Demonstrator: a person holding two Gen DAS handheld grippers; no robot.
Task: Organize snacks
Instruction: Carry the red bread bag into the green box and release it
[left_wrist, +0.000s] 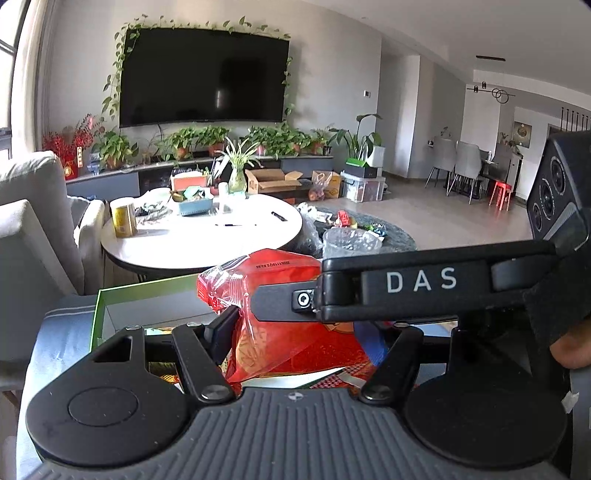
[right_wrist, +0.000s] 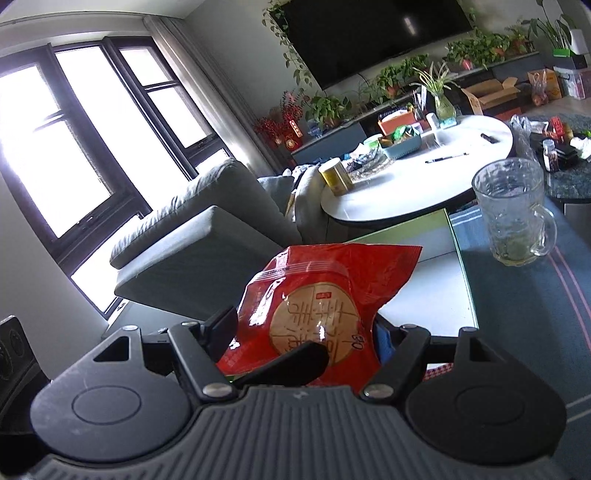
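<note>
A red snack bag (left_wrist: 280, 314) with a round tan label (right_wrist: 314, 321) is held upright between both grippers, above an open green-edged box (left_wrist: 110, 306). My left gripper (left_wrist: 295, 328) is shut on the bag's lower part. My right gripper (right_wrist: 306, 332) is shut on the same bag; in the left wrist view its fingers (left_wrist: 284, 299) reach in from the right and pinch the bag's top. The left gripper's finger (right_wrist: 295, 363) shows low in the right wrist view. More snack packs (left_wrist: 332, 376) lie in the box (right_wrist: 424, 269) beneath.
A glass mug (right_wrist: 513, 210) stands on the striped cloth right of the box. A white round table (left_wrist: 207, 236) with a yellow can (left_wrist: 123, 218), a blue basket and pens is beyond. A grey sofa (right_wrist: 207, 236) is left.
</note>
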